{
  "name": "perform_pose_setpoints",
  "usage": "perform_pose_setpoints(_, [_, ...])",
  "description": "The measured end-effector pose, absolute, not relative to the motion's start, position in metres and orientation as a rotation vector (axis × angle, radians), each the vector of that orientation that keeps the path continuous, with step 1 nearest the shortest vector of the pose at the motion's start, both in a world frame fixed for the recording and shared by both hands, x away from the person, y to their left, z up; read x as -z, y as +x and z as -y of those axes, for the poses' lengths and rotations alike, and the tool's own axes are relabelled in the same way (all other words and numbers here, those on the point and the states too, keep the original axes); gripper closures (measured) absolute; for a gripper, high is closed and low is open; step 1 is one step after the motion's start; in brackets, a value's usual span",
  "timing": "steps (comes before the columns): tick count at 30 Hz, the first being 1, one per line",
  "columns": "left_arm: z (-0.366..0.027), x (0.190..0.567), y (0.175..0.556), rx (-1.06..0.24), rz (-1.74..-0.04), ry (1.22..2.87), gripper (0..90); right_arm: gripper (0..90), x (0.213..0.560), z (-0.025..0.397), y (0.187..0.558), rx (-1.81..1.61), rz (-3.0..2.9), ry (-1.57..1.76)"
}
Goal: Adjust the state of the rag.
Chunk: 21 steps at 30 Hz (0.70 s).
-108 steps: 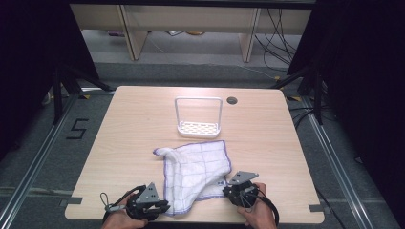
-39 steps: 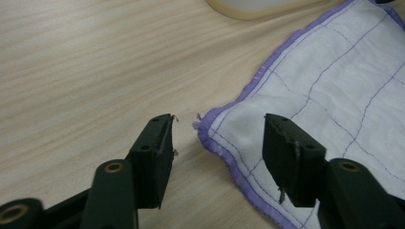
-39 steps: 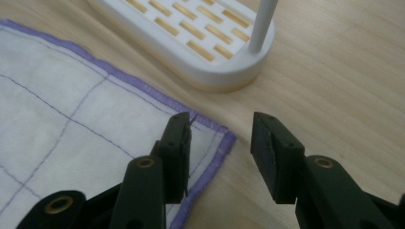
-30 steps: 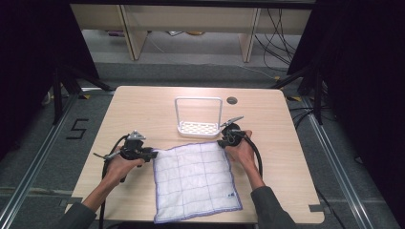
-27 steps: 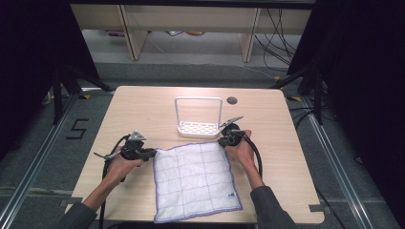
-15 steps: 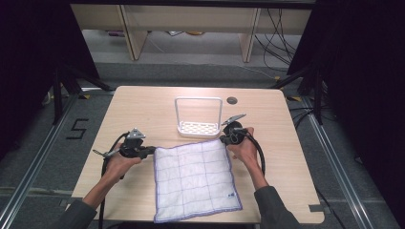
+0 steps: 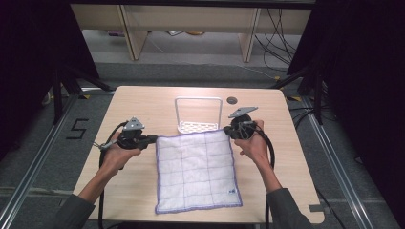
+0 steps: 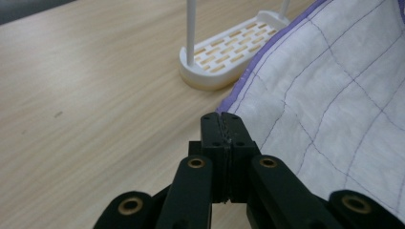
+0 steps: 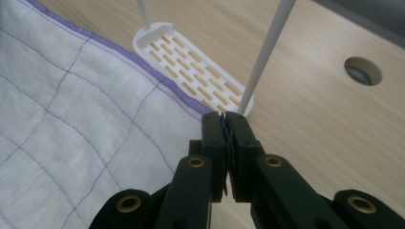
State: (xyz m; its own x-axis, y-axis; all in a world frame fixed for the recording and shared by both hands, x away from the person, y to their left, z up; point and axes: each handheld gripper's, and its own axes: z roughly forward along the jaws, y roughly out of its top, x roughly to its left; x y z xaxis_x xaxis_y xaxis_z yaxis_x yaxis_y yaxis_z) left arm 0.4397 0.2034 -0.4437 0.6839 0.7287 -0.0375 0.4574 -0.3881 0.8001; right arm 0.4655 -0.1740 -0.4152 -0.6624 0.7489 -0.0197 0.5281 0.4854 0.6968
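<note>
White with thin purple lines and a purple edge, the cloth [image 7: 197,171] lies spread out flat on the desk [image 7: 143,102]. It sits in the middle of the desk and reaches down close to the near edge.

The left gripper [image 7: 152,139] is at the far left corner of the cloth. In the left gripper view its two black jaws are pressed tight together, and the cloth's purple edge [image 8: 239,88] meets them at the tips, so it is pinching that corner. The right gripper [image 7: 228,131] is at the far right corner of the cloth. In the right gripper view its jaws are also squeezed together on the cloth's corner [image 9: 203,110].

A small white rack [image 7: 197,126] with a thin wire loop stands just past the far edge of the cloth, touching it or nearly so. A little round hole [image 7: 232,100] is in the desk near the far edge.
</note>
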Motion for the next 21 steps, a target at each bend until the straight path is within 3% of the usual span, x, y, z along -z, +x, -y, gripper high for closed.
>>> perform_pose_setpoints(9, [-0.198, 0.420, 0.435, -0.428, -0.850, 1.986, 88.7, 87.8, 0.389, 0.192, 0.452, -1.015, -2.354, 1.041])
perform_pose_setpoints(21, [-0.202, 0.436, 0.382, -0.342, -0.752, 2.021, 88.7, 87.8, 0.408, 0.215, 0.399, -1.083, -2.361, 0.975])
